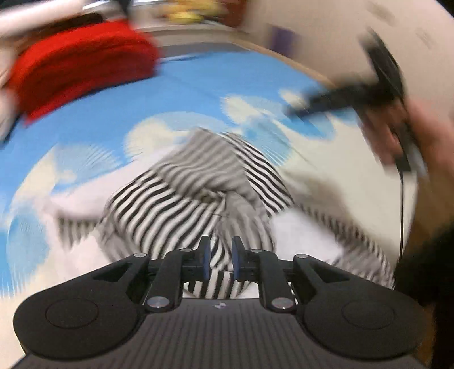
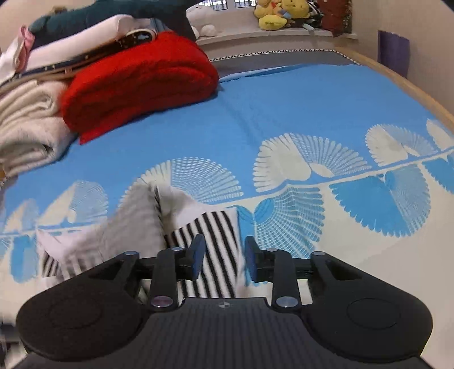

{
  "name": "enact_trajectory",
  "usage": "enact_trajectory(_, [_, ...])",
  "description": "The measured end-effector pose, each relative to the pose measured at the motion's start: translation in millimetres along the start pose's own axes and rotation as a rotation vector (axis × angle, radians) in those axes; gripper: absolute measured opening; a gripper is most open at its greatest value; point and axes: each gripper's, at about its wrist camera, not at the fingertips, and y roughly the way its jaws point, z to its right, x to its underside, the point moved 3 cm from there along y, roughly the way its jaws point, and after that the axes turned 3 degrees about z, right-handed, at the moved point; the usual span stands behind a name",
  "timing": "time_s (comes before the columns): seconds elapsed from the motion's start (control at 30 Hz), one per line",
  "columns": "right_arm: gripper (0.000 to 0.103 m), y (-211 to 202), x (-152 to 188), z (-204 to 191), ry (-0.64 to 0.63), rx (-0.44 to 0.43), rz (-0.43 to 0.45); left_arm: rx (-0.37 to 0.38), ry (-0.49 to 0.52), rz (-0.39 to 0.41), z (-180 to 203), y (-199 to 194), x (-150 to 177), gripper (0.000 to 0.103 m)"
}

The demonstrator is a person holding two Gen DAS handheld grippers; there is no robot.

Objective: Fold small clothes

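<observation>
A small black-and-white striped garment lies bunched on the blue and white bedspread. My left gripper hovers close over its near edge; the jaws stand a little apart with striped cloth showing between them. The view is blurred by motion. My right gripper is open over another part of the striped garment, which lies flat between and below its pads. The right gripper also shows in the left wrist view, blurred, at the upper right, held by a hand.
A folded red blanket and a stack of white and dark folded laundry sit at the far left of the bed. Plush toys line a shelf behind. The bed's wooden edge runs along the right.
</observation>
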Motion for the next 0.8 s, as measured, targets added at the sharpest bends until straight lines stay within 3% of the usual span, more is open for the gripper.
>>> enact_trajectory(0.07, [0.035, 0, 7, -2, 0.017, -0.030, -0.021, -0.053, -0.260, 0.038, -28, -2, 3, 0.022])
enact_trajectory(0.13, [0.035, 5, 14, -2, 0.050, -0.066, -0.062, -0.104, -0.453, 0.058, -55, 10, 3, 0.028])
enact_trajectory(0.23, [0.035, 17, 27, -6, 0.096, -0.094, -0.134, -0.145, -0.643, -0.027, -80, 44, 7, 0.029])
enact_trajectory(0.33, [0.035, 34, 39, -12, 0.131, -0.118, -0.202, -0.073, -0.713, -0.074, -91, 70, 8, 0.045])
enact_trajectory(0.53, [0.035, 72, 57, -36, 0.159, -0.121, -0.297, -0.092, -0.820, -0.128, -101, 86, 30, 0.046])
enact_trajectory(0.67, [0.035, 92, 62, -43, 0.154, -0.086, -0.318, -0.077, -0.799, -0.172, -90, 97, 38, 0.046])
enact_trajectory(0.73, [0.035, 99, 65, -47, 0.153, -0.075, -0.326, -0.091, -0.785, -0.178, -84, 101, 38, 0.042])
enact_trajectory(0.8, [0.035, 102, 67, -47, 0.145, -0.069, -0.325, -0.099, -0.779, -0.167, -83, 103, 35, 0.014])
